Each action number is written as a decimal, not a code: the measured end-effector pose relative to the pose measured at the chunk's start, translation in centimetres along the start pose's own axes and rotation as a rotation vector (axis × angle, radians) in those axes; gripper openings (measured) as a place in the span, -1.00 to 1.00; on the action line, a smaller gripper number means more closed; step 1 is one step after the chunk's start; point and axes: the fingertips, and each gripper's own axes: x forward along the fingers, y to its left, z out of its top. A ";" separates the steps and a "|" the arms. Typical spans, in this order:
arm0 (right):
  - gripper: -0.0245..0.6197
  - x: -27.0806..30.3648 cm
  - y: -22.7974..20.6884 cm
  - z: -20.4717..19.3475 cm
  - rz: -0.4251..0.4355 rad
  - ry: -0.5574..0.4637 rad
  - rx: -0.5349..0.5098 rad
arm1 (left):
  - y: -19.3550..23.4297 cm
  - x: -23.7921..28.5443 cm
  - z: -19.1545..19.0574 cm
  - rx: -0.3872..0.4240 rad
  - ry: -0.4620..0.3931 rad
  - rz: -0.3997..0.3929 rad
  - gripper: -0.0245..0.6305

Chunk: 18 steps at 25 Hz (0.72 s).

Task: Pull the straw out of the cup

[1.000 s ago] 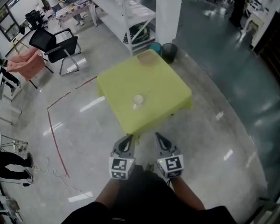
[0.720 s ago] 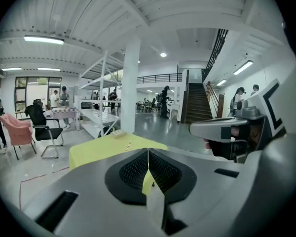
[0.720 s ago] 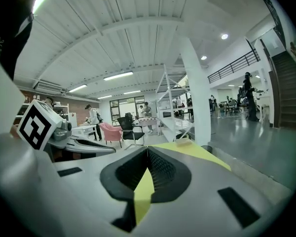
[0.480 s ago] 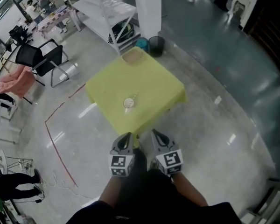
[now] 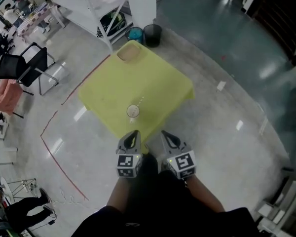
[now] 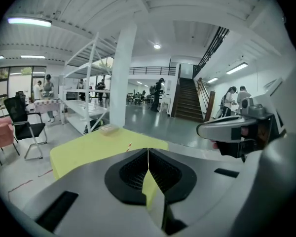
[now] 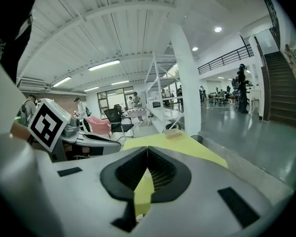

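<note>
While both grippers hang just short of the yellow table's (image 5: 158, 83) near corner, each one's own view shows its jaws pressed tip to tip with nothing between them. The left gripper (image 5: 134, 133) and the right gripper (image 5: 166, 134) are clenched and empty, side by side.

Only the head view shows the cup (image 5: 133, 111). It is a small pale round rim seen from above, standing on the table close to that near corner and apart from both grippers. The left gripper view hides the cup behind its jaws but shows the straw (image 6: 129, 145) just above them, a thin slanted stick with red and white stripes. From above the straw is only a faint pale line leaning out of the cup toward the table's middle.

At the table's far corner lies a shallow tan tray (image 5: 127, 54). Past that corner stand a blue bucket (image 5: 135, 33) and a black bin (image 5: 152, 33), then a white pillar (image 5: 141, 4) and white shelving (image 5: 89, 4). A staircase (image 6: 189, 100) beyond the table appears only in the gripper views.
</note>
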 end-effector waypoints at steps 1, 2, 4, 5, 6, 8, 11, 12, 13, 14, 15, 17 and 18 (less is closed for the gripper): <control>-0.87 0.9 0.0 0.0 -0.006 0.015 0.005 | 0.5 0.8 0.0 0.002 0.014 -0.021 -0.79; -0.87 1.8 0.0 0.0 -0.010 0.030 0.010 | 1.1 1.5 0.1 0.006 0.028 -0.040 -0.79; -0.87 3.4 0.3 0.0 -0.013 0.062 0.021 | 2.2 2.9 0.3 0.018 0.052 -0.070 -0.79; -0.87 4.0 0.4 -0.1 -0.015 0.080 0.026 | 2.7 3.5 0.5 0.025 0.063 -0.085 -0.79; -0.87 4.7 0.4 -0.2 -0.019 0.096 0.028 | 3.0 4.1 0.6 0.033 0.074 -0.099 -0.79; -0.87 5.8 0.2 -0.6 -0.037 0.122 0.029 | 3.7 5.3 0.7 0.054 0.092 -0.130 -0.79; -0.87 7.5 -0.1 -0.8 -0.067 0.137 0.048 | 4.7 6.6 0.3 0.109 0.128 -0.170 -0.79; -0.87 8.0 -0.3 -0.9 -0.081 0.140 0.058 | 5.0 7.1 0.1 0.131 0.144 -0.184 -0.79; -0.87 8.5 -0.7 -1.1 -0.098 0.144 0.069 | 5.4 7.7 0.0 0.153 0.160 -0.199 -0.79; -0.87 9.1 -1.0 -1.2 -0.115 0.147 0.082 | 5.8 8.3 -0.2 0.174 0.177 -0.214 -0.79; -0.87 9.6 -1.3 -1.4 -0.130 0.150 0.094 | 6.2 8.8 -0.5 0.191 0.196 -0.230 -0.79; -0.87 10.3 -1.4 -1.7 -0.147 0.160 0.113 | 6.8 9.5 -1.2 0.214 0.236 -0.263 -0.79; -0.87 10.5 -1.4 -1.9 -0.148 0.164 0.119 | 6.9 9.7 -1.5 0.218 0.252 -0.277 -0.79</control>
